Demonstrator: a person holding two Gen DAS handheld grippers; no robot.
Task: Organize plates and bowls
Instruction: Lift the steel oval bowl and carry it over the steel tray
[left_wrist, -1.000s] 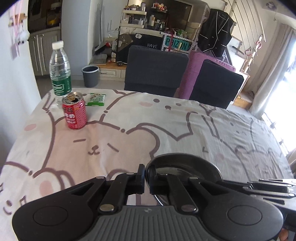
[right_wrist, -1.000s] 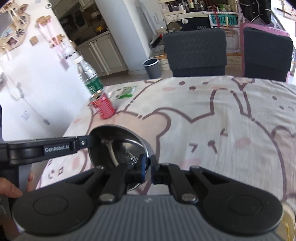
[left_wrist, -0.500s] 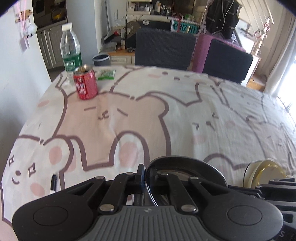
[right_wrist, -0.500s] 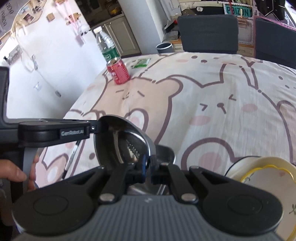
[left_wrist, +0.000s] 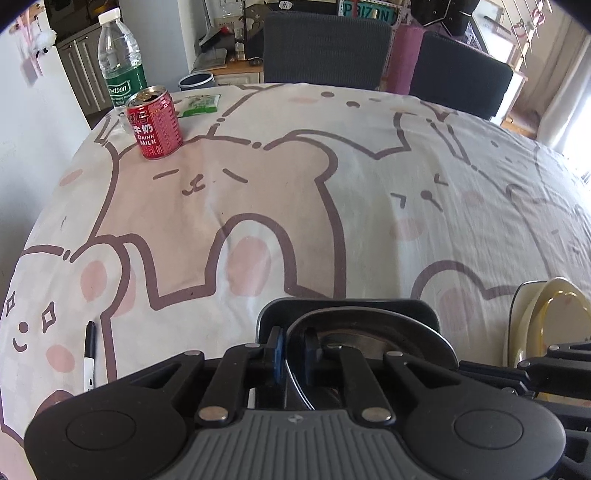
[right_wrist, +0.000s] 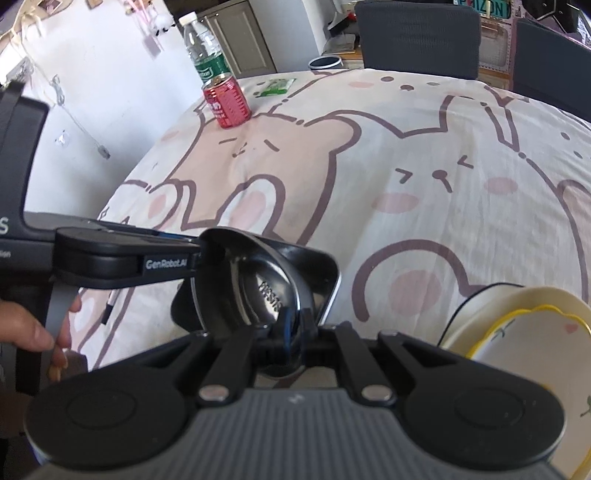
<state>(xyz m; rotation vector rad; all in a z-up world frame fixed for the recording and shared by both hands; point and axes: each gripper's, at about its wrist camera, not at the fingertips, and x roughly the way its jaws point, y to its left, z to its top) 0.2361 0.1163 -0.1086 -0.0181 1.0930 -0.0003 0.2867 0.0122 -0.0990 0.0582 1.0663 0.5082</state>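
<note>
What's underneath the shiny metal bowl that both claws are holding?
A black square tray sits directly under the round steel bowl. Its far corners show; the bowl and claws cover the rest.

In the left wrist view, the gripper body covers the near half of the steel bowl (left_wrist: 369, 328), so how it sits in the black tray (left_wrist: 343, 306) cannot be told. The cream plates (left_wrist: 546, 314) are cut by the right edge and partly hidden behind the right gripper's arm. The marker pen (left_wrist: 88, 354) shows no readable print.

In the right wrist view, the bowl's stamped lettering (right_wrist: 271, 295) is too distorted to read. A hand (right_wrist: 33, 332) at the left edge is cut off, with only some fingers visible. The green packet (right_wrist: 275, 86) is too small to identify. The far chairs (right_wrist: 417, 37) lose their tops at the upper edge.
</note>
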